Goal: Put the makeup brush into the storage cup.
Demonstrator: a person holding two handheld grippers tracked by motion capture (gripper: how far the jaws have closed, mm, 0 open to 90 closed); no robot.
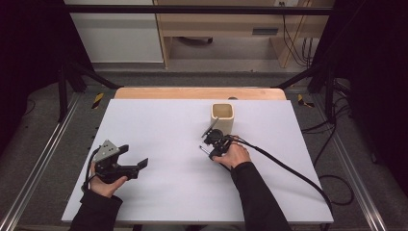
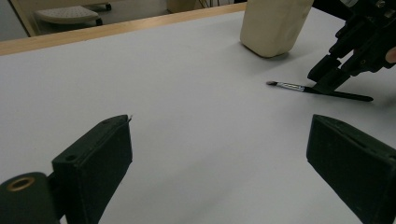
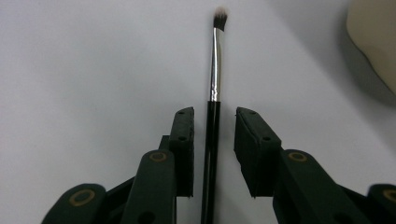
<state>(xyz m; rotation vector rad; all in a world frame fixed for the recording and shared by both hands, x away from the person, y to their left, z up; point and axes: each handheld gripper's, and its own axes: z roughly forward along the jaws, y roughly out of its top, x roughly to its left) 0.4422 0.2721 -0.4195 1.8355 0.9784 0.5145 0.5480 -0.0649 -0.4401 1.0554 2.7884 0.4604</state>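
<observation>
You get even, soft light from above on the white table (image 1: 159, 120), while the room past its far edge and sides falls dark. The cup (image 1: 223, 117) throws only a faint shadow beside its base. In the right gripper view the brush (image 3: 214, 88) tip blurs slightly, and the high view looks soft and grainy.

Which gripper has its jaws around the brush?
The right gripper: its jaws straddle the black handle of the brush, not yet closed. The left gripper sits wide open over bare table, well apart.
</observation>
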